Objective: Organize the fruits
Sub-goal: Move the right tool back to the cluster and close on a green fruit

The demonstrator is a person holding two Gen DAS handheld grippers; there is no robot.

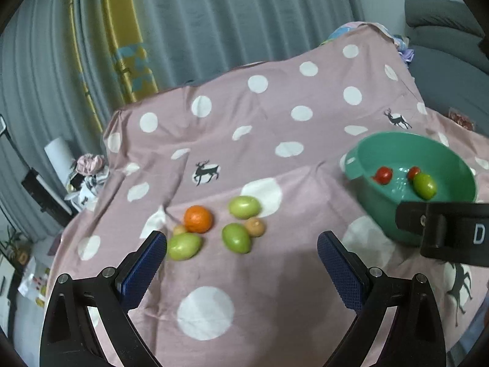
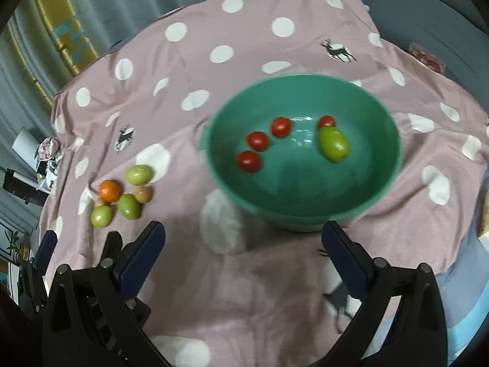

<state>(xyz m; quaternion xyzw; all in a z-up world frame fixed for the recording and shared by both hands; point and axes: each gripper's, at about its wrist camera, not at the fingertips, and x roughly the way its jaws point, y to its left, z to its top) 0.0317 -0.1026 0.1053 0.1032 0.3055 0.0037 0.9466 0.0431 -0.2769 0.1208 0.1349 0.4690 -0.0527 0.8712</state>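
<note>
A green bowl (image 2: 305,205) sits on the pink dotted cloth and holds several red tomatoes (image 2: 258,140) and one green fruit (image 2: 333,144). It also shows in the left wrist view (image 1: 382,214). On the cloth lie an orange (image 1: 198,219), three green fruits (image 1: 244,207) (image 1: 237,238) (image 1: 184,246) and two small tan fruits (image 1: 255,227). My left gripper (image 1: 241,260) is open and empty, just in front of this cluster. My right gripper (image 2: 243,250) is open and empty, just in front of the bowl.
The pink cloth (image 1: 275,140) drapes over the table and falls off at the far and left edges. Grey curtains (image 1: 214,15) hang behind. A grey sofa (image 1: 449,61) stands at the right. Clutter (image 1: 85,171) lies beyond the left edge.
</note>
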